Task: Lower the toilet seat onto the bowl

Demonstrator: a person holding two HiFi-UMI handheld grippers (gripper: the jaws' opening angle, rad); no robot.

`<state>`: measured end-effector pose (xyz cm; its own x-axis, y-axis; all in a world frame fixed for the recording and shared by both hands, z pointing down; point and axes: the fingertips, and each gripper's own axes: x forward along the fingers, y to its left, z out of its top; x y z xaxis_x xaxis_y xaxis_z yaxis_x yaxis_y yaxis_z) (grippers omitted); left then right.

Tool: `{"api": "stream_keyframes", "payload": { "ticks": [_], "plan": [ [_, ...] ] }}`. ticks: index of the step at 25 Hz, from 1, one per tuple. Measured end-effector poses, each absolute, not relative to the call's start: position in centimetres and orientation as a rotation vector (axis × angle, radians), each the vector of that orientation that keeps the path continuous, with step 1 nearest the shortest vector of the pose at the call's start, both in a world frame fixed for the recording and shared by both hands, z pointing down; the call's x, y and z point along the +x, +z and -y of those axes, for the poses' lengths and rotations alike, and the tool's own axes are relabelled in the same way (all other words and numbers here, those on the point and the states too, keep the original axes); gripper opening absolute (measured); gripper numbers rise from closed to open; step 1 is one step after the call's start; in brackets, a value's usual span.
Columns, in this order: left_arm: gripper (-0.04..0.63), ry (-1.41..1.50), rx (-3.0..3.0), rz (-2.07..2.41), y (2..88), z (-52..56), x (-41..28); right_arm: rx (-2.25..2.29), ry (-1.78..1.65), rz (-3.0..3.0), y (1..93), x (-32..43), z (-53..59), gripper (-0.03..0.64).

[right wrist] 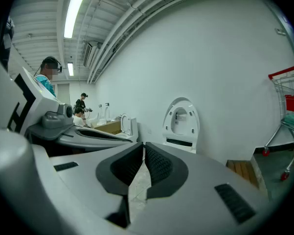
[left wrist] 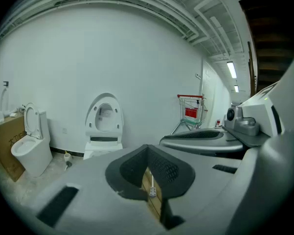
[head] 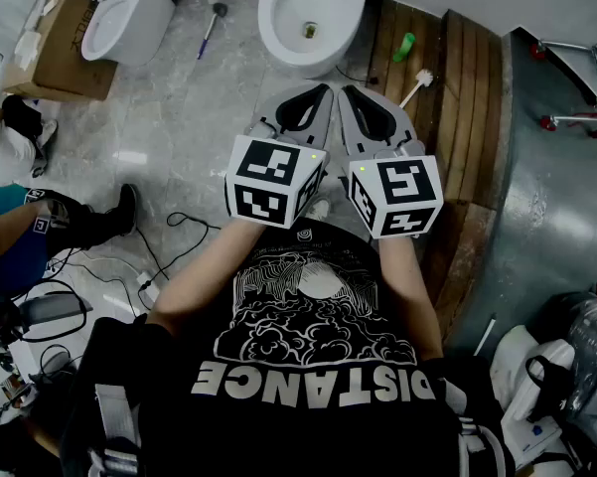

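Black printed T-shirt (head: 318,366): seen closest, at the bottom of the head view, with both forearms stretched forward from it.
Left gripper (head: 321,89): jaws pressed together on nothing; held level and aimed at the toilet, well apart from it.
Right gripper (head: 346,91): jaws likewise closed and empty, held just beside the left one.
White oval toilet seat (left wrist: 104,114): upright against the white wall, above the white ceramic bowl (head: 310,18); not yet lowered.
Stage: judged to be the approach, nothing touched.
Next move: the seat's upper edge would probably have to be reached and tipped forward, closed jaws serving as a pusher.
Risk: the seat could be dropped hard onto the rim.
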<state>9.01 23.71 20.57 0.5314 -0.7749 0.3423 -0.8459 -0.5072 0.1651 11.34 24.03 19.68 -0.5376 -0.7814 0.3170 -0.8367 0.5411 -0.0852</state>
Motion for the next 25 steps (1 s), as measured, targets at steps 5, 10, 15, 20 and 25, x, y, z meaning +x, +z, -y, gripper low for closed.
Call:
{"api": "stream_keyframes", "payload": {
  "ticks": [5,10,15,20,25],
  "plan": [
    [0.011,0.342,2.462,1.342,20.9,-23.6,10.0,1.368,0.341,2.537,19.8,12.5,-23.8,0.028],
    [0.011,0.356,2.461,1.34,21.2,-23.2,10.3,1.363,0.36,2.534,20.2,12.8,-23.5,0.028],
    [0.011,0.363,2.461,1.325,21.8,-21.5,10.5,1.345,0.371,2.524,21.0,12.7,-22.2,0.028],
    [0.011,0.358,2.455,1.305,22.5,-18.9,9.9,1.345,0.381,2.509,21.5,12.0,-19.6,0.026],
    [0.011,0.358,2.454,1.276,22.9,-15.1,8.2,1.359,0.393,2.473,22.0,10.4,-15.9,0.026]
  ]
}}
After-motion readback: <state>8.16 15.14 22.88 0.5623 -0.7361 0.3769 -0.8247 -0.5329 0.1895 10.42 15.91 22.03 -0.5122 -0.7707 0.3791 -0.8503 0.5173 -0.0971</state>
